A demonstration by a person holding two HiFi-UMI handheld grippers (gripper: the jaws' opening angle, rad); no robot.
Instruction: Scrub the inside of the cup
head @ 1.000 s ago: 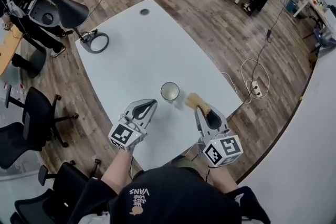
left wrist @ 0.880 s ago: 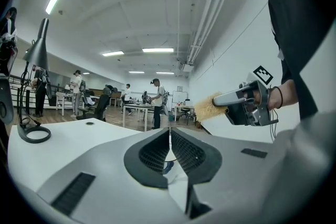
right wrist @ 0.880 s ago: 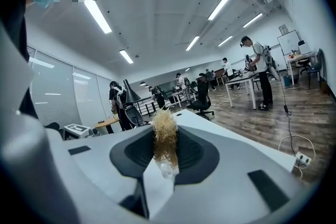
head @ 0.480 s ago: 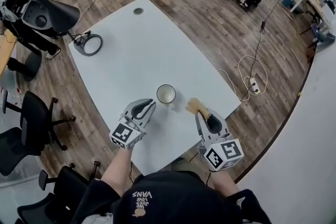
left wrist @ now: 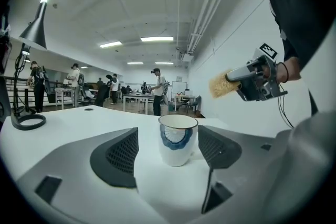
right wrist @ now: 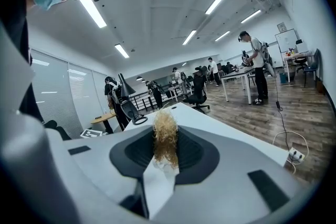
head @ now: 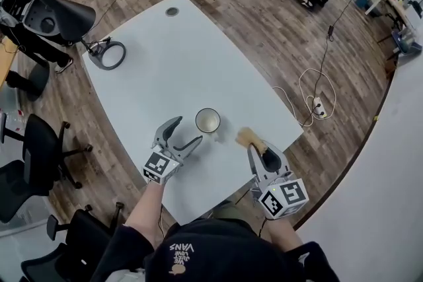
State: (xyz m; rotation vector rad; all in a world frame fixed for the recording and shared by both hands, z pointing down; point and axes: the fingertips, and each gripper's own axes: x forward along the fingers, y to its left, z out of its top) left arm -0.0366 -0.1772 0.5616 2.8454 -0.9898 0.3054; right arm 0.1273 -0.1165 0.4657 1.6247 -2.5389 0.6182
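Standing well apart: cup [head: 207,121]; lamp [head: 66,15]

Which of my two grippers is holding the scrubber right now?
The right gripper: its fingers are clamped on the tan scrubber. On the left gripper the fingers have just been opening, with nothing between them, the cup just ahead.

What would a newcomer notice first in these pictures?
A white cup stands on the white table, near the person. The left gripper, whose jaws have just been opening, aims at the cup, which stands ahead of them, untouched. On the right, the right gripper pinches a straw-coloured scrubber.
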